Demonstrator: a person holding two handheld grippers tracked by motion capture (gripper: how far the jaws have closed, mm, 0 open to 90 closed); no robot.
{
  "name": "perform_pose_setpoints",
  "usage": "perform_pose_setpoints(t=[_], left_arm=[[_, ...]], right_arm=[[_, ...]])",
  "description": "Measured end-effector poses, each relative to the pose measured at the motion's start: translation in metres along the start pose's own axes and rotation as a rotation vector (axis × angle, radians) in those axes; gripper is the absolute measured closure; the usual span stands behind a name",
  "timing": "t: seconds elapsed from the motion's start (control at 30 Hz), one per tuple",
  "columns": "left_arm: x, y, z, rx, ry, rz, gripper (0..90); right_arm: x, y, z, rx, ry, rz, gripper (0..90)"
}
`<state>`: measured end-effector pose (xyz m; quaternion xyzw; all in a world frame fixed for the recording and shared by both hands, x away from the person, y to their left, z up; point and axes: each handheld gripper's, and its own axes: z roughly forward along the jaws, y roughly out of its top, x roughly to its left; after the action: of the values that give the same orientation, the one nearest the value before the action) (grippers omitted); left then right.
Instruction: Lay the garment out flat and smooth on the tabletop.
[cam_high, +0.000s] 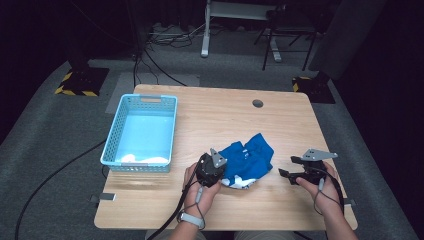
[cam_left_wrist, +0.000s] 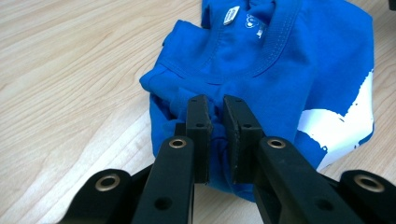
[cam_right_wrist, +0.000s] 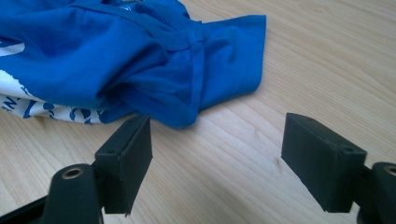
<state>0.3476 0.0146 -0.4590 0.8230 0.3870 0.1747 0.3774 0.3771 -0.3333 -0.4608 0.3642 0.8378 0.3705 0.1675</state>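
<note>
Blue shirt (cam_high: 247, 159) — left gripper (cam_left_wrist: 215, 119) clamped on fold; right gripper (cam_right_wrist: 217, 154) apart; basket (cam_high: 113, 142) holds white cloth (cam_high: 142, 159).

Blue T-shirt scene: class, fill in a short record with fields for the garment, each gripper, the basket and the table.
garment: crumpled blue cotton T-shirt with white print, lying on the table right of the basket
left gripper: jaws shut on a fold of the T-shirt's edge
right gripper: jaws open, nothing between them, apart from the T-shirt's sleeve
basket: light blue perforated plastic basket, something white lying at its near end
table: light wooden table, round hole near the far edge
</note>
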Motion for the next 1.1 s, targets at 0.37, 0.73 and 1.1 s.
perform_pose_setpoints(t=[0.37,0.73,1.1], left_arm=[[0.02,-0.023,-0.016,-0.001,0.044,-0.085,71.2],[0.032,-0.039,-0.031,-0.006,0.081,-0.143,64.5],[0.032,-0.043,-0.028,0.001,0.074,-0.155,60.0]], right_arm=[[0.013,0.028,0.021,0.016,0.037,-0.048,28.5],[0.024,0.04,0.049,0.053,0.073,-0.079,29.2],[0.037,0.034,0.062,0.128,0.155,-0.084,73.7]])
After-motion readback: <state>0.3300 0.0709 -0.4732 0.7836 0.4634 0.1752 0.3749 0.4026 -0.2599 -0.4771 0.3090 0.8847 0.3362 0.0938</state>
